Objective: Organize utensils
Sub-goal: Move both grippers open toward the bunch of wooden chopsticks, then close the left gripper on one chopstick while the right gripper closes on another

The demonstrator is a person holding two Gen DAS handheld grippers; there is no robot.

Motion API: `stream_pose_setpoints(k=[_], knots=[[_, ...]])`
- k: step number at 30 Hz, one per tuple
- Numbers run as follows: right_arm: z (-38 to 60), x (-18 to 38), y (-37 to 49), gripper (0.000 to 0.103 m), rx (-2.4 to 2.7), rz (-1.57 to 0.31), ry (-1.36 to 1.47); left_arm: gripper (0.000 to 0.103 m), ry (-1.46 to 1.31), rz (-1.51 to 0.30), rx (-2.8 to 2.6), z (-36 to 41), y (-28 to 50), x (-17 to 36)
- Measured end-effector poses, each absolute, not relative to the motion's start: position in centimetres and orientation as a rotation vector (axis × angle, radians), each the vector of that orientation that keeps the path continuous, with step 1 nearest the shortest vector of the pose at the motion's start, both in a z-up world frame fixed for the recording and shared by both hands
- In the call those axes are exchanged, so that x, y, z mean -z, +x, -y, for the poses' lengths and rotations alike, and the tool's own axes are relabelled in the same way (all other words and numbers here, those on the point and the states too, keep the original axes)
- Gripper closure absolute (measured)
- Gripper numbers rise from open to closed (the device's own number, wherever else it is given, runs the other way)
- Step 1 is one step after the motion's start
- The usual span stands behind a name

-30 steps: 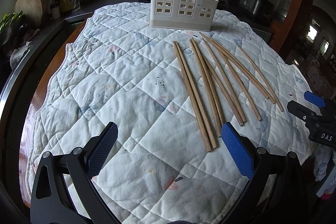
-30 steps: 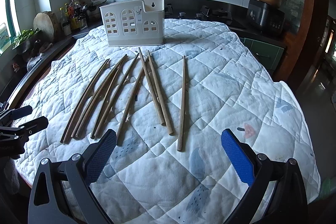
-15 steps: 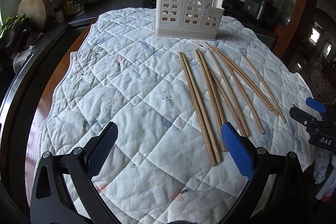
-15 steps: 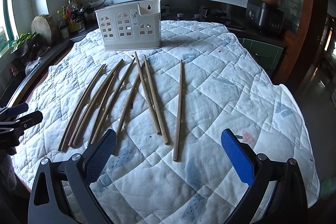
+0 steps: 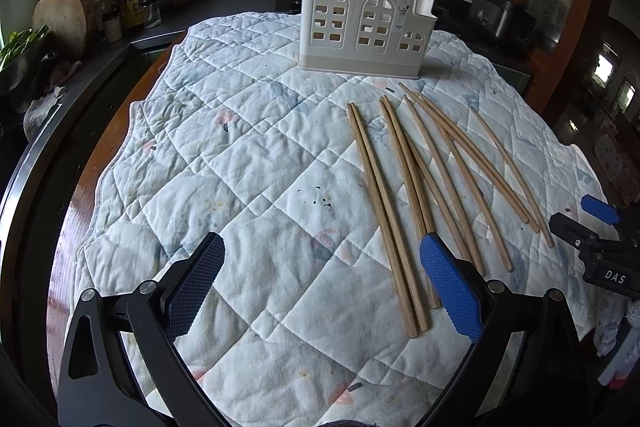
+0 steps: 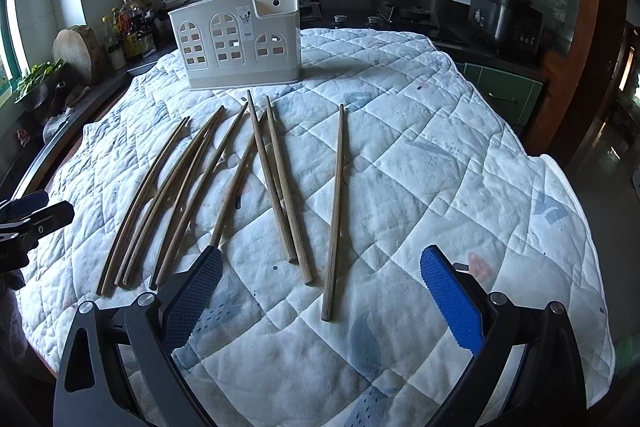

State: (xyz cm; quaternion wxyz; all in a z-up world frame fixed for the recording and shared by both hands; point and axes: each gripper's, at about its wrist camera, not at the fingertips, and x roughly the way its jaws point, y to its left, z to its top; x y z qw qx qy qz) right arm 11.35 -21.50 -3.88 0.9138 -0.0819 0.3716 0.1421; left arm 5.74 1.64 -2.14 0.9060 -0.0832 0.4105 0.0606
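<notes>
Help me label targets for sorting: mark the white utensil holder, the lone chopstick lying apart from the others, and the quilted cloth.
white utensil holder (image 6: 240,63), right wrist view, front wall.
lone chopstick (image 6: 336,203), right wrist view, mid-shaft.
quilted cloth (image 5: 240,167), left wrist view, bare patch.

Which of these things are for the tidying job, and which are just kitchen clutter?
For the job:
long wooden chopsticks
white plastic utensil holder with arched cut-outs

Just lying about:
round wooden chopping block
sauce bottles
black countertop appliance
</notes>
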Motion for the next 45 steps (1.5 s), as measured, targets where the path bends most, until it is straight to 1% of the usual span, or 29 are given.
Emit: stream_pose_setpoints(k=[14, 15, 16, 18, 20, 22, 23, 26, 28, 29, 31, 33, 35, 40, 45], knots=[[21.4, 3.8, 12.8, 0.008, -0.309, -0.761, -0.181, 0.008, -0.189, -0.869, -0.12, -1.7, 7.2, 3.6], [21.3, 3.9, 12.8, 0.009, -0.311, -0.761, -0.185, 0.011, -0.189, -0.868, -0.12, -1.7, 7.2, 3.6], [21.3, 3.9, 12.9, 0.01, -0.314, -0.761, -0.186, 0.023, -0.192, -0.871, -0.116, -1.6, 7.3, 3.6], [21.4, 4.0, 13.0, 0.015, -0.323, -0.766, -0.179, 0.025, -0.207, -0.88, -0.109, -1.6, 7.5, 3.8], [21.5, 4.1, 13.1, 0.015, -0.324, -0.77, -0.173, 0.028, -0.205, -0.882, -0.096, -1.4, 7.6, 3.9], [21.7, 4.2, 13.1, 0.022, -0.329, -0.773, -0.167, 0.036, -0.204, -0.883, -0.083, -1.1, 7.6, 3.9], [21.8, 4.3, 13.1, 0.024, -0.331, -0.778, -0.162, 0.038, -0.203, -0.886, -0.077, -0.9, 7.6, 4.0], [22.0, 4.5, 13.0, 0.027, -0.331, -0.781, -0.162, 0.045, -0.22, -0.9, -0.048, -0.4, 7.8, 4.2], [22.3, 4.6, 12.9, 0.03, -0.334, -0.782, -0.156, 0.052, -0.221, -0.909, -0.035, 0.1, 7.9, 4.5], [22.4, 4.7, 12.9, 0.033, -0.335, -0.787, -0.154, 0.054, -0.214, -0.915, -0.035, 0.3, 8.0, 4.6], [22.8, 4.8, 12.9, 0.035, -0.335, -0.792, -0.148, 0.063, -0.215, -0.932, -0.035, 0.5, 8.1, 5.0], [23.0, 5.0, 13.0, 0.038, -0.334, -0.797, -0.141, 0.067, -0.227, -0.949, -0.035, 0.6, 8.3, 5.4], [23.2, 5.1, 13.0, 0.041, -0.337, -0.803, -0.136, 0.068, -0.228, -0.954, -0.035, 0.7, 8.3, 5.7], [23.1, 5.3, 13.0, 0.046, -0.344, -0.803, -0.139, 0.08, -0.186, -0.958, -0.073, 1.1, 8.6, 5.7], [23.0, 5.6, 13.2, 0.046, -0.345, -0.805, -0.138, 0.08, -0.247, -0.97, -0.078, 0.4, 8.6, 5.7]])
